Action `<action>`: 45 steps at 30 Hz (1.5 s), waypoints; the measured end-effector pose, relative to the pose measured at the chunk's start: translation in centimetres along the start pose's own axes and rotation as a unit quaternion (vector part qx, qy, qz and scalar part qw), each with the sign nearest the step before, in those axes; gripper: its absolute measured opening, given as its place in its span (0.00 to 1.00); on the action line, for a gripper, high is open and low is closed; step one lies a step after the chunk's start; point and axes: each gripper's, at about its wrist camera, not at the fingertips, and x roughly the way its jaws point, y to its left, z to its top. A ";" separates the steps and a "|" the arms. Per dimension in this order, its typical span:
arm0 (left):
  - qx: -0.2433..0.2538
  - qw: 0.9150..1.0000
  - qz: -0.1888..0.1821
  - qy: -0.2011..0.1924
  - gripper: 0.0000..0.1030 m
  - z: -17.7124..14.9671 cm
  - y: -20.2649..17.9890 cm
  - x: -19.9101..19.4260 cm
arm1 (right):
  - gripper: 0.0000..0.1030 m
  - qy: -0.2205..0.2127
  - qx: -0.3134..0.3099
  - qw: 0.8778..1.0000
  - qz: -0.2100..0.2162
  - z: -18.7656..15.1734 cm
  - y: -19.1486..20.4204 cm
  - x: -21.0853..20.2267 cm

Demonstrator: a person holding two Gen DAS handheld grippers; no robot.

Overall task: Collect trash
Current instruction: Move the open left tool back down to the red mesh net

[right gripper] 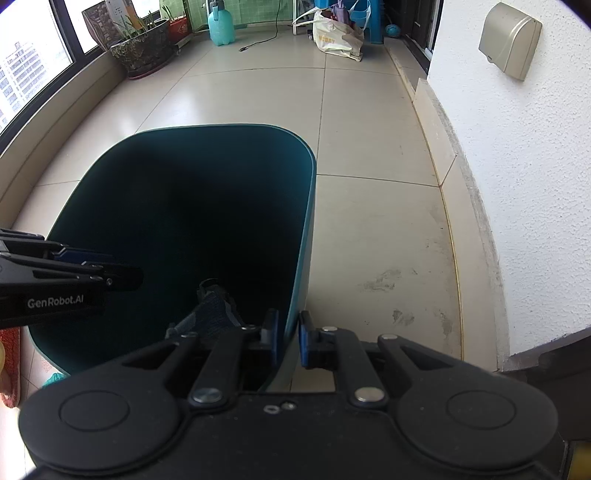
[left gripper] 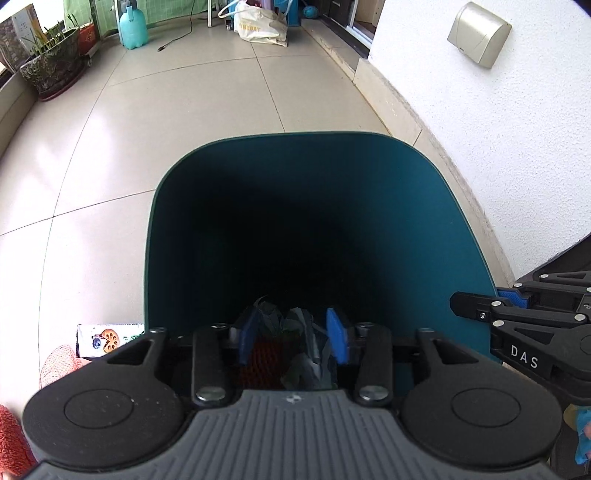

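Observation:
A teal trash bin (left gripper: 295,136) stands on the tiled floor beside the wall. My left gripper (left gripper: 291,339) hangs over its mouth with the blue pads apart, pressing on nothing. Below it, inside the bin, lie a crumpled dark wrapper (left gripper: 308,354) and a piece of red mesh (left gripper: 262,360). The wrapper (right gripper: 214,314) also shows in the right wrist view, apart from the left gripper (right gripper: 110,267). My right gripper (right gripper: 289,339) is shut on the bin's (right gripper: 308,221) right wall near the rim, one pad inside and one outside. It also shows at the bin's right edge in the left wrist view (left gripper: 487,299).
On the floor left of the bin lie a printed package (left gripper: 107,338) and orange mesh (left gripper: 59,363). A white wall (left gripper: 480,147) runs close on the right. Farther off stand a plant pot (left gripper: 51,70), a teal spray bottle (left gripper: 133,27) and a bag (left gripper: 260,26).

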 end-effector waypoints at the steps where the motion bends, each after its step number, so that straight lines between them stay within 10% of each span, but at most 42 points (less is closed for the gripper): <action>1: -0.003 1.000 0.000 -0.011 0.63 -0.2 0.3 -0.5 | 0.10 0.000 0.000 1.000 0.000 0.0 0.0 0.0; 19: -0.021 0.992 0.025 -0.123 0.76 -4.4 4.9 -10.7 | 0.10 0.002 -0.006 1.000 -0.012 0.2 0.7 0.2; 33: -0.138 0.973 0.079 -0.167 0.81 -9.8 13.3 -14.3 | 0.10 0.005 -0.016 1.000 -0.025 0.2 1.5 0.3; 45: -0.196 0.971 0.074 -0.118 0.89 -12.7 22.8 -11.1 | 0.10 0.006 -0.021 0.999 -0.034 0.2 1.9 0.6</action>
